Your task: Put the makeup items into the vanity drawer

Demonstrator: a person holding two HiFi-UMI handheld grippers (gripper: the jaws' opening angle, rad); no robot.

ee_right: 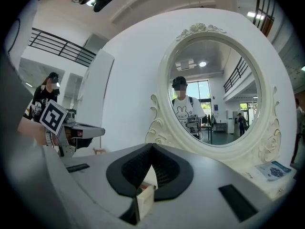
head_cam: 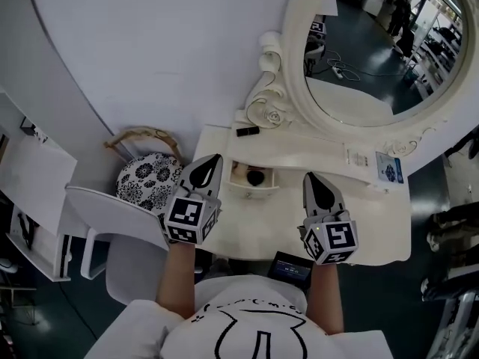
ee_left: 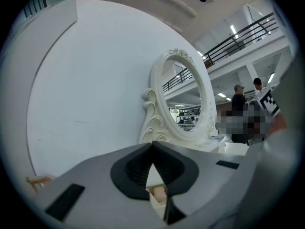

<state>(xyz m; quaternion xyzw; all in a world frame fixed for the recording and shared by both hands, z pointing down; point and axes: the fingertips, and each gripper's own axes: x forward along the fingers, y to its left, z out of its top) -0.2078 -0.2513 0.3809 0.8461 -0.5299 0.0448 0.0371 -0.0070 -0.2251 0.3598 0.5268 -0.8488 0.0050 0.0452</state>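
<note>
The white vanity [head_cam: 374, 223] has a small drawer [head_cam: 253, 191] pulled open under its top. Inside lie a round black item [head_cam: 256, 177] and something pale pink at the drawer's left. A slim black makeup stick [head_cam: 248, 131] rests on the vanity top by the mirror's base. My left gripper [head_cam: 215, 158] [ee_left: 152, 143] hovers shut just left of the drawer, nothing in it. My right gripper [head_cam: 309, 176] [ee_right: 152, 145] hangs shut to the drawer's right, also empty. The drawer's corner [ee_right: 145, 197] shows through the right jaws' gap.
A big oval mirror [head_cam: 352, 58] in a carved white frame stands at the back. Two leaflets [head_cam: 389, 167] lie on the right of the top. A white chair with a floral cushion [head_cam: 148, 179] stands at the left. A dark device [head_cam: 290, 269] sits near the front edge.
</note>
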